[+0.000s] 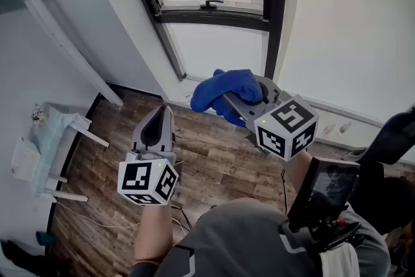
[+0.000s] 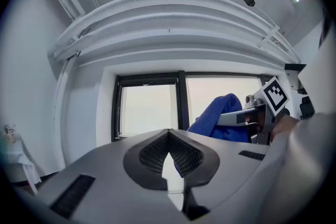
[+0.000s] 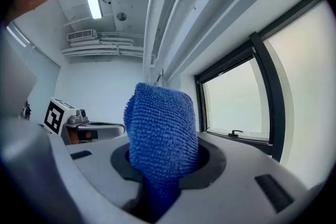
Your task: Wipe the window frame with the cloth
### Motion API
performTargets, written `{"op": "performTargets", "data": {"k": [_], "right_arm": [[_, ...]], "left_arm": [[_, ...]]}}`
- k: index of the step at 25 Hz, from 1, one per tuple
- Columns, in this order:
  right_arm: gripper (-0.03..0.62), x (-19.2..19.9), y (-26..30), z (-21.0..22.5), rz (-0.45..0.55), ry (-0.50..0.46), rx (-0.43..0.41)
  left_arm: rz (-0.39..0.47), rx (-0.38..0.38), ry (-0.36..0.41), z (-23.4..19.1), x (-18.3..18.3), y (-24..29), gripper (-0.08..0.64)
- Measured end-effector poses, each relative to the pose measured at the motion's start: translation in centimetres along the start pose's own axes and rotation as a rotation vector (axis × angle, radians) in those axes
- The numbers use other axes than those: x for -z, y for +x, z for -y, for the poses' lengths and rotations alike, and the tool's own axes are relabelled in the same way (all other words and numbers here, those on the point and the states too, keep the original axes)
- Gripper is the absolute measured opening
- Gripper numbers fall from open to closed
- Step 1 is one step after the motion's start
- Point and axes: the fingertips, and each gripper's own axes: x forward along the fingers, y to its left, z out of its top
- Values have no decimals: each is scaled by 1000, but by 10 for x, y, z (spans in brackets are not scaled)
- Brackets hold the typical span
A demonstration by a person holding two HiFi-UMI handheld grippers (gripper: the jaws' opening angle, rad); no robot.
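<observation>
Our right gripper (image 3: 164, 189) has its jaws clamped on the bunched blue microfibre cloth (image 3: 160, 128), whose nubbly, looped pile bulges out past them in a rounded wad. We hold it in the air, clear of the black, straight-barred metal window frame (image 1: 275, 10). Our left gripper (image 2: 170, 160) has its grey ribbed jaws together, holding nothing.

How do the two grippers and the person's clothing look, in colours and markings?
Both grippers, the left gripper and the right gripper, have light grey bodies and black ribbed pads. Each carries a white cube with black square markers. The person wears a grey top.
</observation>
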Motion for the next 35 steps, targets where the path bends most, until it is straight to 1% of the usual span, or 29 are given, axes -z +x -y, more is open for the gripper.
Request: {"op": "performTargets", "data": {"k": [7,10,12,14,16,20,23,26,29,32,35], "right_arm": [[127,-1,5,-2,5,5,-1],[127,-3,5,-4,13,12,7],[127,-9,10,-17,15,10,20],[127,-19,24,-41,16,9,29],[129,-23,35,-55,14,11,35],[129,-7,40,-47,-5,19,38],[129,1,49,-47,-13,20,32],[129,7,51,-44,-7,34,33],[129,18,60,-49,-16,49,58],[129,20,75,-58,-25,46,82],[130,20,91,-59,-37,38,78]], "left_arm": [[3,-5,7,-7,-2,-2,8],[-1,-4,-1,-10,0,-4,8],[-5,-2,-12,-23,-3,-14,8],[2,3,-28,-48,-10,-31,8],[12,21,-40,-62,-13,-41,8],[11,67,-31,-52,-2,-36,8],[6,57,-38,-62,8,-32,8],[23,50,-39,-67,14,-31,8],[39,57,-42,-82,19,-34,8],[33,84,-60,-100,25,-35,8],[29,113,-84,-110,27,-28,9]]}}
